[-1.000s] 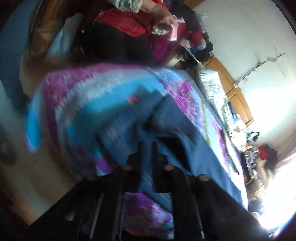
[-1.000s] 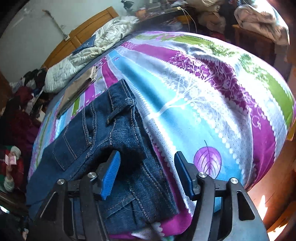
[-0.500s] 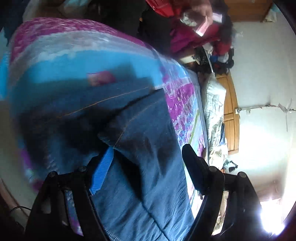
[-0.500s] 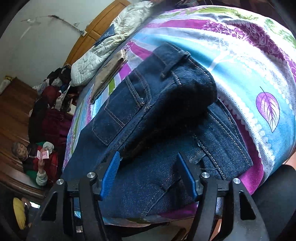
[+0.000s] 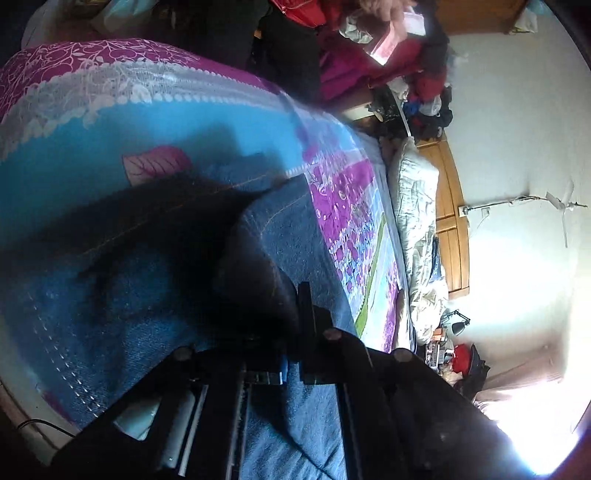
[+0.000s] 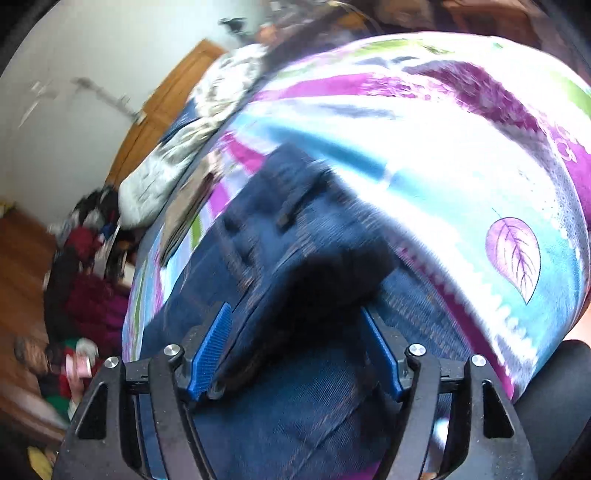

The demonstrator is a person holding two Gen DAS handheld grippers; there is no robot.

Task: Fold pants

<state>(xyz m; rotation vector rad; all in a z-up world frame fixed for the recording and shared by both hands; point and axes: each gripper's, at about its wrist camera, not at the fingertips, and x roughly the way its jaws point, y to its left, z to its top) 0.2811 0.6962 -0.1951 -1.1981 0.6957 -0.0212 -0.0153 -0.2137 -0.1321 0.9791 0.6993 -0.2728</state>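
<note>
Left wrist view: jeans (image 5: pixel 122 295) lay spread on a bedspread (image 5: pixel 92 122) patterned in purple, white and blue, covering most of the lower frame. A raised fold of denim (image 5: pixel 258 266) sat right in front of the left gripper (image 5: pixel 291 332). Its jaws were drawn nearly together, pinching that fold; the near part was dark with shadow, so the exact contact was hard to make out. A pink leaf print (image 5: pixel 155 162) showed on the bedspread just past the jeans' far edge. Further right, a pale quilt (image 5: pixel 417 236) lay bunched along a wooden headboard (image 5: pixel 450 206), against a white wall (image 5: pixel 517 129). A pile of clothes (image 5: pixel 424 99) sat at the top, with a person's hand (image 5: pixel 384 9) at the frame's top edge.

Right wrist view, blurred: the jeans (image 6: pixel 295 229) lay on the bedspread (image 6: pixel 443 129) with the waistband end toward the camera. The right gripper (image 6: pixel 295 339) had its jaws wide apart, one blue pad (image 6: pixel 212 350) on each side of a humped fold of denim; the left pad seemed to touch the cloth, the right could not be judged. A purple leaf print (image 6: pixel 513 254) lay to the right of the jeans.
</note>
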